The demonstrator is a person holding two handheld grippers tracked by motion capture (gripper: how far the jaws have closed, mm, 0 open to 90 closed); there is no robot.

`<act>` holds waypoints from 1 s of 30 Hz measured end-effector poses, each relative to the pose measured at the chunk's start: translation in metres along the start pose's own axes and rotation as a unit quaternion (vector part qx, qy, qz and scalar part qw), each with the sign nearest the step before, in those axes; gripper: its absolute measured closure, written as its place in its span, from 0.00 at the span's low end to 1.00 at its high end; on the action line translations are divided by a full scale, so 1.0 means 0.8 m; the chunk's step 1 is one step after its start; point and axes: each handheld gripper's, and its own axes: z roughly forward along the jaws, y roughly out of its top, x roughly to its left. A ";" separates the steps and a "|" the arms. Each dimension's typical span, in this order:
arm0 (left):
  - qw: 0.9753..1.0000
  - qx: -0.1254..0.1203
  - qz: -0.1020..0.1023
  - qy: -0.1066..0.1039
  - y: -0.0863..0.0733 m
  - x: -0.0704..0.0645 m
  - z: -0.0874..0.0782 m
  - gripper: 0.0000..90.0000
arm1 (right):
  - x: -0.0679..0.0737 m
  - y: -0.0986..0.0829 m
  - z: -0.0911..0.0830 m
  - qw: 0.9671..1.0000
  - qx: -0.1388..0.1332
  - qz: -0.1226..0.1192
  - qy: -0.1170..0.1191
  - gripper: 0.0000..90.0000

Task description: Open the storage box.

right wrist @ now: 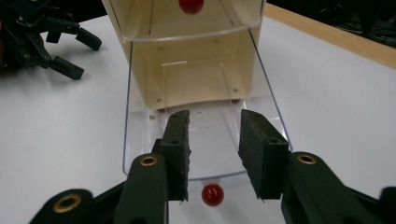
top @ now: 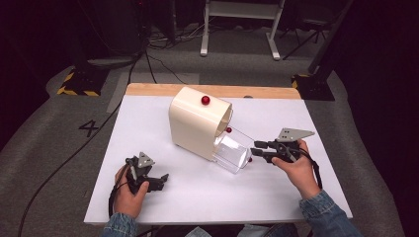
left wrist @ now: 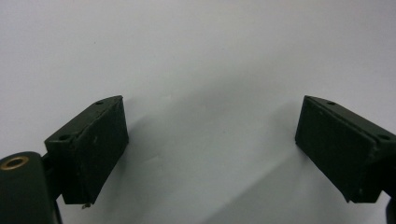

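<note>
Where the clear drawer (top: 232,153) slides out of the cream box (top: 197,121) mid-table, its red knob (right wrist: 212,194) sits between the right gripper's (right wrist: 212,154) parted jaws (not touching them). Near the front left, the left gripper (top: 160,180) rests over the white table (top: 207,197), jaws wide apart, holding nothing.

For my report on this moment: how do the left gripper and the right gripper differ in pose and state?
The left gripper has its jaws wide apart over bare white table; the right gripper has narrower jaws around the clear drawer's red knob, not yet closed. Both are hand-held, black and open.
</note>
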 end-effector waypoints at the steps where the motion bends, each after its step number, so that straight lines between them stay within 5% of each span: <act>1: 1.000 0.000 0.000 0.000 0.000 0.000 0.000 0.11 | 0.001 0.006 0.000 1.000 0.001 -0.005 0.000 0.69; 7: 1.000 0.001 -0.001 -0.001 0.000 0.000 0.000 0.11 | 0.007 0.042 0.005 1.000 -0.004 -0.027 -0.002 0.66; 13: 1.000 0.001 -0.001 -0.002 0.000 0.000 0.000 0.10 | 0.008 0.060 0.019 1.000 -0.009 -0.024 0.001 0.65; 30: 1.000 0.000 -0.002 0.000 0.000 -0.001 0.000 0.11 | 0.006 0.072 0.067 0.999 -0.005 -0.037 0.021 0.70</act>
